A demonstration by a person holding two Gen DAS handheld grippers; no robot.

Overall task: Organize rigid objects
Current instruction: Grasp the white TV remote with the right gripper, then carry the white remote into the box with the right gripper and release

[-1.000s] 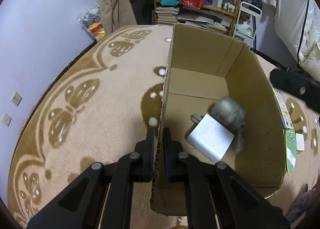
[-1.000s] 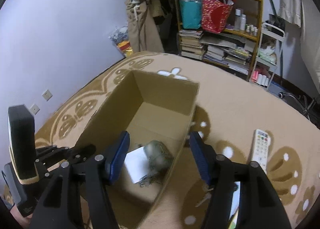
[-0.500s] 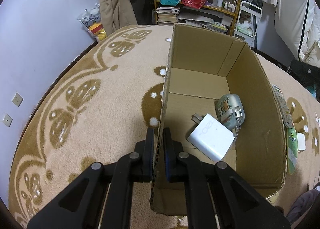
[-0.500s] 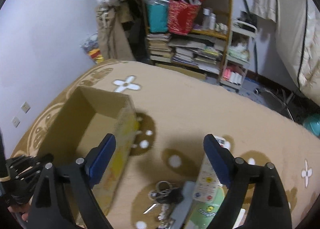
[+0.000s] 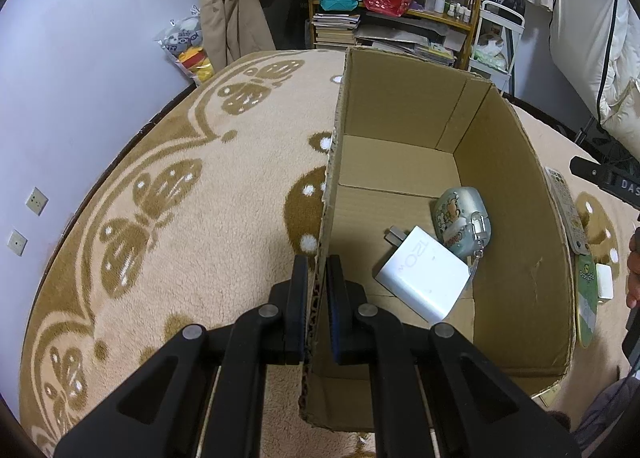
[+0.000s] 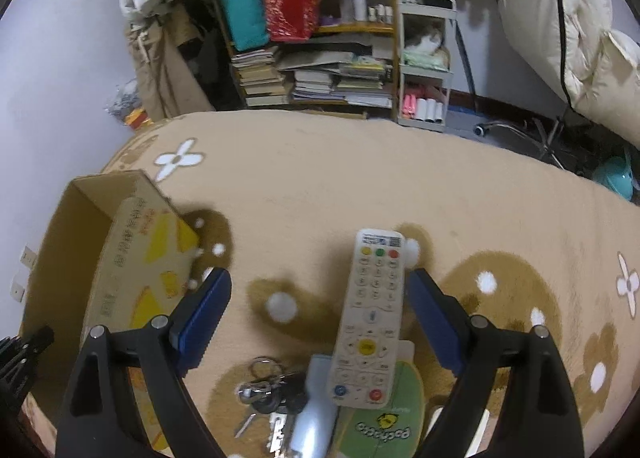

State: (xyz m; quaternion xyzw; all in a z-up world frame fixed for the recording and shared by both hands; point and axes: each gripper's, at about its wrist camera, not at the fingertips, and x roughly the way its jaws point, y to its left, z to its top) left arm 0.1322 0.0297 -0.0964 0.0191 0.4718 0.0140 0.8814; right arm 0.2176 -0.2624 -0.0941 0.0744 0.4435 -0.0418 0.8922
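Note:
An open cardboard box [image 5: 400, 113] stands on the carpet; it also shows at the left in the right wrist view [image 6: 132, 262]. My left gripper [image 5: 317, 270] is shut on the box's left wall. Inside lie a white charger [image 5: 424, 278] and a small green case with a clip [image 5: 460, 219]. My right gripper [image 6: 318, 290] is open and empty, above a white remote [image 6: 368, 318]. Near the remote lie a bunch of keys [image 6: 268, 386], a silver-blue flat object [image 6: 312, 414] and a green card [image 6: 388, 418].
A cluttered shelf [image 6: 316, 37] with books, bags and bottles stands behind the carpet, beside a white cart [image 6: 426, 57]. A chair base [image 6: 520, 133] and a teal bowl [image 6: 614, 177] lie at the far right. The remote's edge shows beside the box [image 5: 566, 209].
My right gripper has swung away from above the box to the right and now hangs over the remote and keys. The green case has settled in the box. My left gripper has not moved.

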